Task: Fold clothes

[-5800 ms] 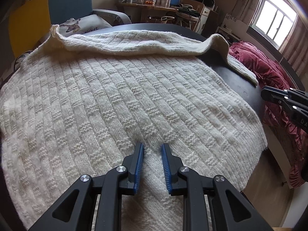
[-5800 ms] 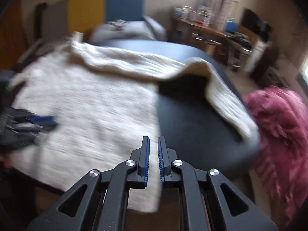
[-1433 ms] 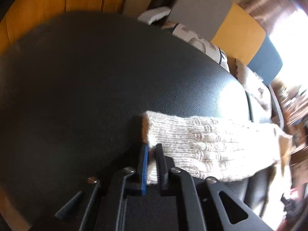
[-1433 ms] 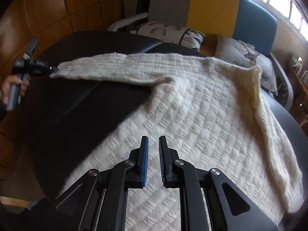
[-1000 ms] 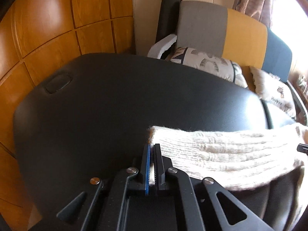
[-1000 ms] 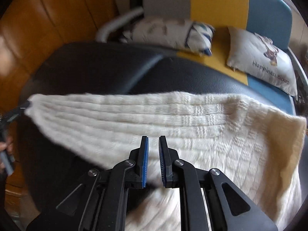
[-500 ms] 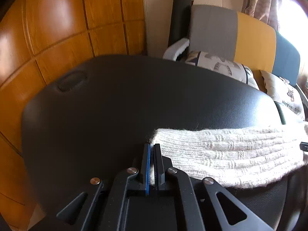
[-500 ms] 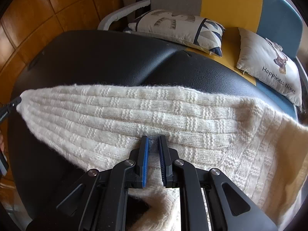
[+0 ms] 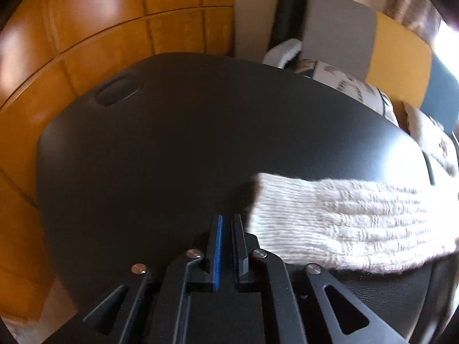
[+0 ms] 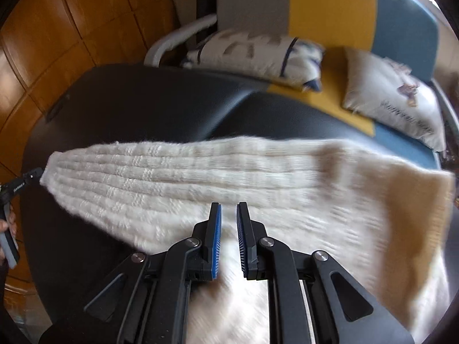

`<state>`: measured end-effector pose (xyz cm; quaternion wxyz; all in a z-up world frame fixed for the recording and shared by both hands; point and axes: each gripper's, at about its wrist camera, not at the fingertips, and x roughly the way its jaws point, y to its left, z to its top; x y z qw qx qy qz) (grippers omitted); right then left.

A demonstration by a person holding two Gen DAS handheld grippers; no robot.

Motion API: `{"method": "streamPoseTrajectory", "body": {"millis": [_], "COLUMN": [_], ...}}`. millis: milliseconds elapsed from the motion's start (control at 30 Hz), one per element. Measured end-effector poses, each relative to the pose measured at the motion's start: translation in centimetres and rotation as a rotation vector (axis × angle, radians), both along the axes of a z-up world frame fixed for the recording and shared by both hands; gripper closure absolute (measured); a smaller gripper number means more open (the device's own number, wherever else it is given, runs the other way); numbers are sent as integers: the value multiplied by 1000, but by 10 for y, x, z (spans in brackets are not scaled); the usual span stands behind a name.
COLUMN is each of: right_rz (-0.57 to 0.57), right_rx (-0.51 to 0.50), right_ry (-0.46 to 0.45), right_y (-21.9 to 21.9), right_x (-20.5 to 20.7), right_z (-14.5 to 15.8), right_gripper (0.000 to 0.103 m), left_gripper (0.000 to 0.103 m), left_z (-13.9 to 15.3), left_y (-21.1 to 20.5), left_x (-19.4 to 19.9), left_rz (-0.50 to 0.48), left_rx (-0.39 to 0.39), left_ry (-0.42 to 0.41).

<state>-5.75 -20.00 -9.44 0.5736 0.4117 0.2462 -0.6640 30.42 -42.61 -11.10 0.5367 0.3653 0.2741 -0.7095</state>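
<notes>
A cream knitted sweater [image 10: 258, 189] lies on a black padded table [image 10: 143, 106], one sleeve stretched out to the left. In the left wrist view the sleeve's cuff end [image 9: 330, 223] lies flat just right of my left gripper [image 9: 227, 220], whose jaws stand a narrow gap apart with nothing between them. In the right wrist view my left gripper [image 10: 31, 176] shows small at the sleeve tip. My right gripper [image 10: 228, 209] hovers over the sweater near the sleeve's base, jaws apart and empty.
A grey, yellow and blue sofa [image 10: 330, 11] with patterned cushions [image 10: 252, 51] stands behind the table. Orange wood panelling [image 9: 114, 28] covers the wall on the left. The table's left part [image 9: 172, 143] is bare black padding.
My left gripper has let go of the sleeve cuff and drawn slightly left of it; the cuff now rests on the table. My right gripper's jaws have widened a little over the sweater.
</notes>
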Motion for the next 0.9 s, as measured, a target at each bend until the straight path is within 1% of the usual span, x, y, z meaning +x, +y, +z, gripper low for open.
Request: {"method": "streamPoseTrajectory", "body": {"millis": [33,100,167,233,300,367,433,467,500,533,700,767,900], "right_rz": [0,16,36,54,49,33,21,10,-1,-11,-15,-7,10], "right_rx": [-14,-5,13,32,40,31,21,14,9,6,6,-12,-18], "right_ry": [-5,20,43,30,6,-38,-49,-46,-44,-41,-29,-34,-11], "right_y": [13,33,48,55,59,57,53,52,51,50,56,70,109], "right_x": [-4,-6,-3,-1,3,3,7,8,9,9,12,10,7], "right_z": [5,6,3,-6,-17,-28,-36,-37,-38,-38,-30,-23,-15], "right_gripper": [91,91,91,91,91,91,90,90,90,90,91,91,91], "left_gripper": [97,97,97,96,96,96,95,95,95,92,91,91,91], "left_z": [4,14,21,25,30,24,9,7,10,12,23,28,37], "left_y": [0,3,15,28,41,45,49,55,63,71,113,129,163], "left_x": [6,14,1,-15,-32,-56,-80,-88,-95,-102,-137,-151,-179], "left_rz": [14,25,-27,-90,-153,-206,-232,-251,-275,-298,-418,-465,-561], "left_rx": [3,-14,-36,-56,-77,-78,-73,-74,-75,-76,-83,-85,-91], "left_ry": [11,44,61,66,72,42,-45,-56,-43,-30,34,60,111]}}
